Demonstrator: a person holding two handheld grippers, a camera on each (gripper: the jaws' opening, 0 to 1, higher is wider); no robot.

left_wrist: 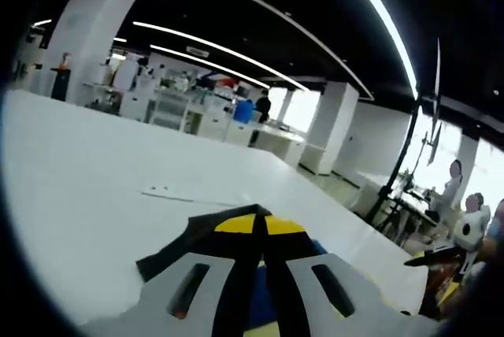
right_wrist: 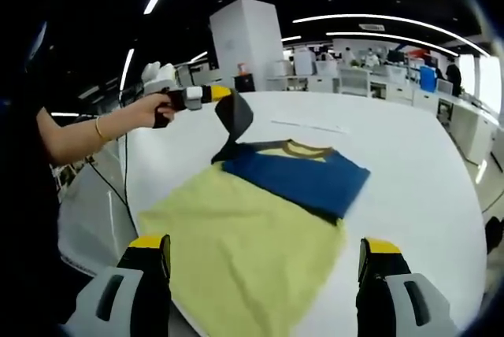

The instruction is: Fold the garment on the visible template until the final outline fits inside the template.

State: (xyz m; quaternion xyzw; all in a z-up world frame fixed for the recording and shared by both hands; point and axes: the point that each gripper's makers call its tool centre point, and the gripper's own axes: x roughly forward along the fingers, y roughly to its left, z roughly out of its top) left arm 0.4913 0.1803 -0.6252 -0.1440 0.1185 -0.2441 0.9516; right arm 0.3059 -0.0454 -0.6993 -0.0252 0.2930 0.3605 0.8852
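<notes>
On the white table [right_wrist: 425,172], left claw [right_wrist: 223,93] pinching the shirt's [right_wrist: 260,227] dark sleeve, right claw [right_wrist: 264,254] spread, template unclear.

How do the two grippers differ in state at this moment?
The left gripper is shut on a dark sleeve of the garment, lifted off the table; the right gripper is open, holding nothing. The left is raised beside the garment; the right hovers over its yellow end. Both have yellow-tipped fingers.
</notes>
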